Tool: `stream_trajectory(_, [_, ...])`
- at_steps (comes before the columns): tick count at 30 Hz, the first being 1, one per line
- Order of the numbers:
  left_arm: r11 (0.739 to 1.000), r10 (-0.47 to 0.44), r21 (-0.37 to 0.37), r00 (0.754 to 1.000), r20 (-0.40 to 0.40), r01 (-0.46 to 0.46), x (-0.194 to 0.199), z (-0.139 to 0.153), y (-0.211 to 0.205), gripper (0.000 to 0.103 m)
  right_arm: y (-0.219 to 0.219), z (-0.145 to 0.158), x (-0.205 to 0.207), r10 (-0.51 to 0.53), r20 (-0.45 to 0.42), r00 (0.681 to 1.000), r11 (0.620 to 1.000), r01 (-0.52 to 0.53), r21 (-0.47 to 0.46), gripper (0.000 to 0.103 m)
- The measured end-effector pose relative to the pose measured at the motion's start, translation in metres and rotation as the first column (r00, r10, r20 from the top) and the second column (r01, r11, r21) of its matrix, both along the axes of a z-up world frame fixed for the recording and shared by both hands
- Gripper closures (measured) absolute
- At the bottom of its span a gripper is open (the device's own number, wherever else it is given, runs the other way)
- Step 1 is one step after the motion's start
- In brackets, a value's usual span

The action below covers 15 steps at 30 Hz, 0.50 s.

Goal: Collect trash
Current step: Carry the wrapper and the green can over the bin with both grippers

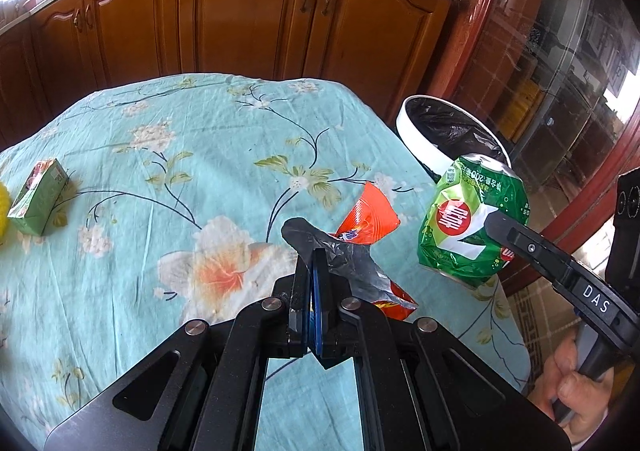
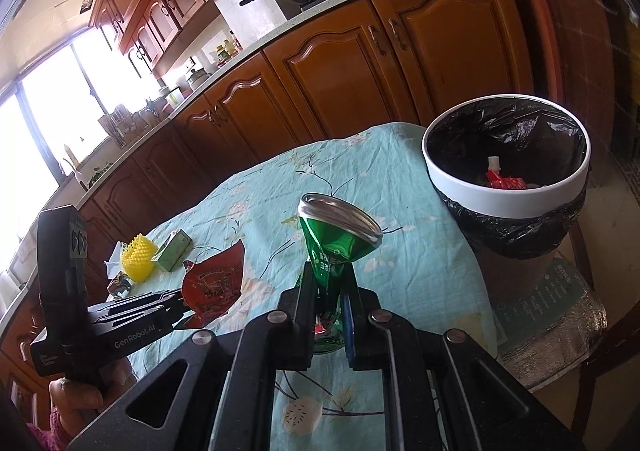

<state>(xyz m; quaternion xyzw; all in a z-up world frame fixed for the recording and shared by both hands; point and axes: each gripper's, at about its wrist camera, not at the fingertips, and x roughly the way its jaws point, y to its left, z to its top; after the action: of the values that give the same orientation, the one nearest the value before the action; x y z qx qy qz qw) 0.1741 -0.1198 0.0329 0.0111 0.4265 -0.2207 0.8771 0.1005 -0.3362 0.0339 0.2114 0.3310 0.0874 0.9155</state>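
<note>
My left gripper (image 1: 313, 257) is shut on a torn red snack wrapper (image 1: 370, 219) with a silver inside, held above the flowered tablecloth (image 1: 160, 139). The same red wrapper (image 2: 214, 285) shows in the right wrist view at the tip of the left gripper (image 2: 180, 301). My right gripper (image 2: 330, 275) is shut on a crushed green drink can (image 2: 336, 235), lifted over the table's right edge. In the left wrist view that green can (image 1: 470, 219) hangs in the right gripper (image 1: 494, 225), just in front of the white bin (image 1: 416, 131). The bin (image 2: 508, 195), lined with a black bag, holds red trash.
A small green carton (image 1: 38, 197) and a yellow spiky ball (image 2: 138, 255) lie on the far left of the table beside a crumpled wrapper (image 2: 120, 285). Wooden kitchen cabinets (image 1: 240, 19) run behind the table. A person's hand (image 1: 576, 379) grips the right tool.
</note>
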Motion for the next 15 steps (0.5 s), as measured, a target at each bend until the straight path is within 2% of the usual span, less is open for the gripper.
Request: stream_trajectory(15, [0.997,-0.074,0.023,0.997,0.037,0.073,0.009,0.015,-0.048,0.102,-0.039,0.013,0.002,-0.055,0.027,0.998,0.998,0.056,-0.023,0.092])
